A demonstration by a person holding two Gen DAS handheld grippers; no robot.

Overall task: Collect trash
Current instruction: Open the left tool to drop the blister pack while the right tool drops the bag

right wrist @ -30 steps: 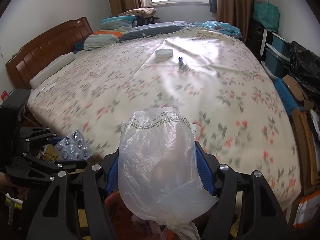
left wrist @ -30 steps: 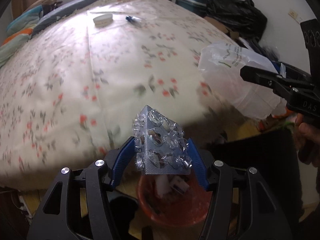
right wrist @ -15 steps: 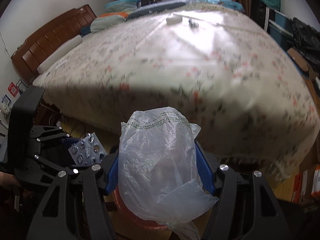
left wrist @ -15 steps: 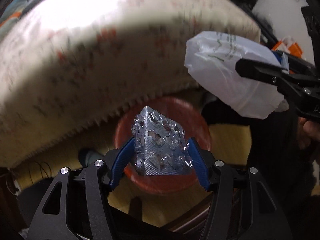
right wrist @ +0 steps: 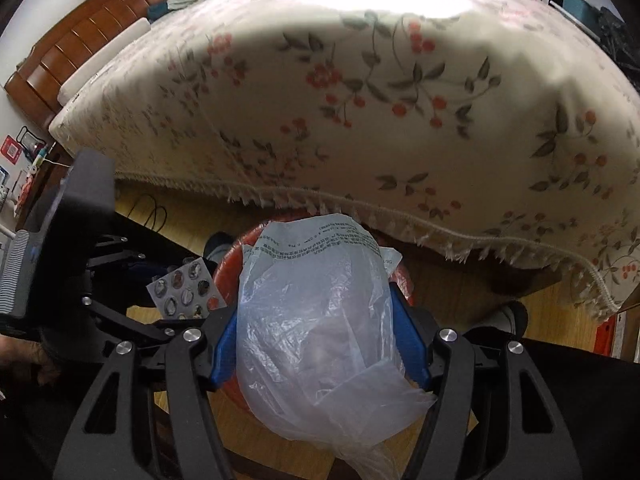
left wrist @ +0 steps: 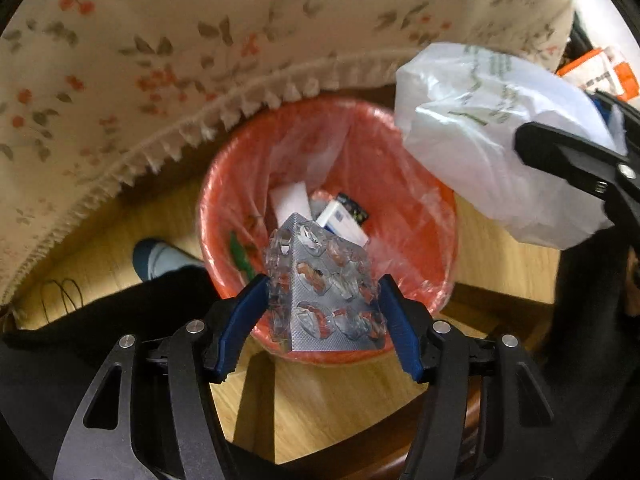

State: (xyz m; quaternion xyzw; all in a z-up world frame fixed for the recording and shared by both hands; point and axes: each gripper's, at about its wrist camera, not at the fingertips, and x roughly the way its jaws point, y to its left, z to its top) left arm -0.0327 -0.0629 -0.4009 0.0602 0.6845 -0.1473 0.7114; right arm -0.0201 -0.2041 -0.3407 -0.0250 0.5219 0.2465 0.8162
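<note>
The left gripper [left wrist: 323, 307] points down over a red trash bin [left wrist: 424, 184] that stands on the wooden floor [left wrist: 328, 400] just beside the fringed edge of a floral bedspread [left wrist: 160, 48]. Between its blue fingers [left wrist: 244, 312] sits an emptied blister pack [left wrist: 326, 284], folded into a wedge with its silver foil and popped pockets facing the camera. The jaws are opening at this moment, with the pack still between them and its sides meeting both pads. The pack hangs directly above the bin's mouth.

The bin is lined with a clear plastic liner [left wrist: 360, 148] and already contains a white carton, a blue and white box [left wrist: 340, 220] and a small dark packet.

The right gripper [right wrist: 316, 340] is closed on a crumpled translucent plastic bag [right wrist: 316, 320] with faint printed text near its top; the bag bulges out between and above the blue fingers [right wrist: 408, 344]. In the left wrist view this bag hangs over the bin's right rim. In the right wrist view the bin's rim shows behind the bag, and the left gripper with the blister pack appears at the left.

A person's foot in a blue and white sock [left wrist: 160, 260] rests on the floor just left of the bin, under a dark trouser leg [left wrist: 112, 320]. A wooden headboard [right wrist: 92, 40] stands at the far end of the bed
</note>
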